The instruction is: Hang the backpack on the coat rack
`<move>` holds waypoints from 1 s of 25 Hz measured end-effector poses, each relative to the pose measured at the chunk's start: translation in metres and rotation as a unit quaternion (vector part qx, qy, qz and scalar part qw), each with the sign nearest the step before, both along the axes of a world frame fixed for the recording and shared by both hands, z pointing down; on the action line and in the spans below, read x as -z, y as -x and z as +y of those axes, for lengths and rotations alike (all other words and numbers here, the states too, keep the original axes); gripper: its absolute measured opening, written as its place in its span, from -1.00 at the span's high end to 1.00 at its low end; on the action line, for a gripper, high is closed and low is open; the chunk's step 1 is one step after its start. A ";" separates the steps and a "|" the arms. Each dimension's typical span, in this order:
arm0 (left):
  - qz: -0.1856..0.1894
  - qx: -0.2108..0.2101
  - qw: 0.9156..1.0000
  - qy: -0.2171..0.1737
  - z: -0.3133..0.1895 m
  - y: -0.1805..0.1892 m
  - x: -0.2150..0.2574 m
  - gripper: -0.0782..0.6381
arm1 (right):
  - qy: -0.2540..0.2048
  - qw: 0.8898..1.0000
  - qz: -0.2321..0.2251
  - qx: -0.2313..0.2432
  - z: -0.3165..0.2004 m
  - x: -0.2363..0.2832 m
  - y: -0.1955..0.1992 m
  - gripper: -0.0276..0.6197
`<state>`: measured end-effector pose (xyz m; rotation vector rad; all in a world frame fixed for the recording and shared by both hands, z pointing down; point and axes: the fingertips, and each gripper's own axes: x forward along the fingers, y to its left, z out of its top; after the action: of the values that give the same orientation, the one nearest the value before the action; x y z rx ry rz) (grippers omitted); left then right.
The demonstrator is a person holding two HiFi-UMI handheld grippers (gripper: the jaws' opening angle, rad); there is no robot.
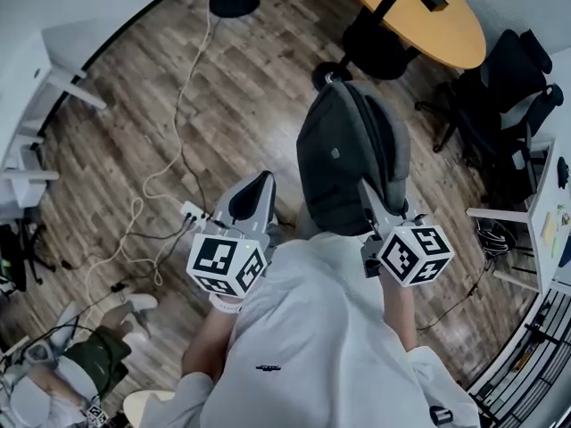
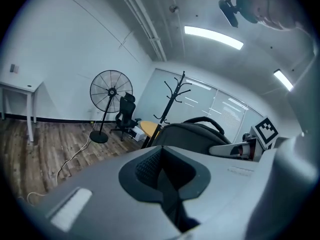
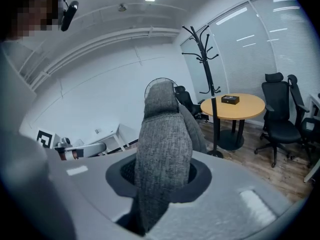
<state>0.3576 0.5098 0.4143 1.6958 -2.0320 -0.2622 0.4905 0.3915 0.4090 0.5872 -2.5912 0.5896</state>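
Our right gripper point(image 1: 382, 210) pinches the strap point(image 3: 162, 149) so the backpack point(image 1: 343, 154) hangs free at frame centre — ready for the coat rack point(image 3: 204, 54) beyond — while our left gripper point(image 1: 250, 205) sits alongside, jaws together, empty.

An office — round table point(image 1: 446, 34), coat rack point(image 3: 207, 86) and black swivel chairs point(image 1: 504, 96) far right, white desk point(image 1: 22, 87) left — strip lights point(image 2: 212, 36) overhead.

Backpack point(image 1: 348, 163) ahead of me, on my right gripper point(image 1: 370, 194); left gripper point(image 1: 252, 199) just left of it. Coat rack point(image 3: 209, 84) behind backpack, round table point(image 1: 446, 29) just behind-right of rack, office chairs point(image 1: 500, 105) right of table, fan point(image 2: 111, 91) left of rack.
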 end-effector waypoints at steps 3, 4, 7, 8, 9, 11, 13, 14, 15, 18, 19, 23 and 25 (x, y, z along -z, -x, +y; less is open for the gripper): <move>0.001 0.002 1.000 -0.002 0.005 0.010 -0.002 0.73 | -0.006 1.000 -0.011 0.012 0.005 0.007 0.020 0.61; -0.001 0.002 1.000 -0.003 0.003 0.013 -0.002 0.73 | -0.008 1.000 -0.012 0.017 0.006 0.007 0.028 0.61; -0.003 0.002 1.000 -0.003 -0.007 0.024 -0.003 0.73 | -0.002 0.999 -0.004 0.032 0.002 -0.002 0.049 0.61; -0.004 0.003 1.000 -0.001 -0.012 0.028 -0.003 0.73 | 0.002 0.999 0.001 0.037 -0.002 -0.007 0.054 0.61; -0.006 0.004 1.000 0.001 -0.018 0.033 -0.002 0.73 | 0.008 0.999 0.006 0.042 -0.007 -0.011 0.060 0.61; -0.012 0.008 1.000 0.005 -0.031 0.048 0.000 0.73 | 0.018 0.999 0.015 0.049 -0.019 -0.020 0.073 0.61; -0.016 0.014 1.000 0.008 -0.042 0.066 0.001 0.73 | 0.024 0.998 0.021 0.056 -0.030 -0.027 0.089 0.61; -0.017 0.016 1.000 0.009 -0.047 0.076 0.001 0.73 | 0.026 0.998 0.024 0.060 -0.035 -0.030 0.098 0.61; -0.018 0.018 1.000 0.011 -0.054 0.086 0.001 0.73 | 0.027 0.997 0.026 0.063 -0.040 -0.032 0.107 0.61; -0.018 0.016 1.000 0.018 -0.086 0.113 0.000 0.73 | 0.029 0.997 0.027 0.070 -0.066 -0.034 0.134 0.61; -0.018 0.014 1.000 0.021 -0.098 0.121 0.000 0.73 | 0.029 0.997 0.025 0.071 -0.076 -0.034 0.143 0.61; -0.027 0.004 0.999 0.026 -0.148 0.148 0.007 0.73 | 0.031 0.996 0.019 0.077 -0.118 -0.031 0.173 0.61; -0.033 0.005 0.999 0.026 -0.173 0.162 0.014 0.73 | 0.031 0.996 0.016 0.082 -0.140 -0.030 0.189 0.61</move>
<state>0.1960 0.3371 0.4007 1.6850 -2.0765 -0.1570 0.3019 0.2519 0.4386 0.3565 -2.5503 0.5998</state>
